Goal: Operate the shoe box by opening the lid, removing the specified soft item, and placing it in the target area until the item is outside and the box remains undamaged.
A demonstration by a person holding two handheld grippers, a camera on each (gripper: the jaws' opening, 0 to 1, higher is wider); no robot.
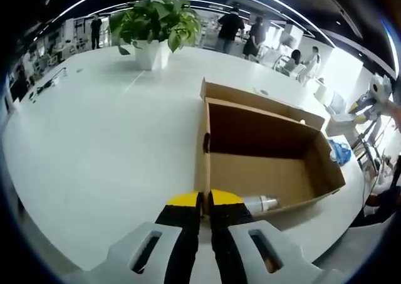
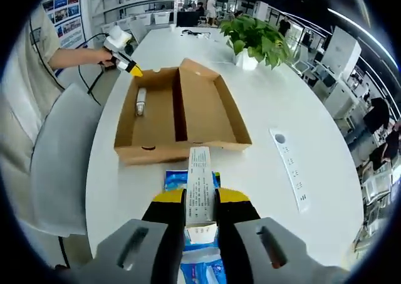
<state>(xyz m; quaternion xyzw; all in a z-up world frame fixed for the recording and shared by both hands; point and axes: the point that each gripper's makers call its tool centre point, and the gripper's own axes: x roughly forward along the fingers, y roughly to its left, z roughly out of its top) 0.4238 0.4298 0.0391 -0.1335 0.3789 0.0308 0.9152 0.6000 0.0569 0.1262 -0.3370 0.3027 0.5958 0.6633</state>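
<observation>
Right gripper view, lower centre: right tongs (image 2: 200, 212) clench the light, floppy blue packet (image 2: 199, 190) mid-body; left tongs (image 1: 205, 204) pinch the stiff shoe box (image 1: 263, 165) wall

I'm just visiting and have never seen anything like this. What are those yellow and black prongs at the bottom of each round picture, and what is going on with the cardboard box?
There is no robot here: a person holds a two-jaw pincer tool in each hand, and a fisheye camera rides on each tool, looking along its jaws. That explains the round, bent pictures.

In the left gripper view, the left gripper pinches the near wall of the open brown cardboard shoe box, steadying it on the round white table. A small white bottle lies inside.

In the right gripper view, taken from across the table, the right gripper holds a soft blue and white packet with a printed paper label, already outside the box. You can also see the left gripper at the box's far corner, and a green potted plant beyond.
</observation>
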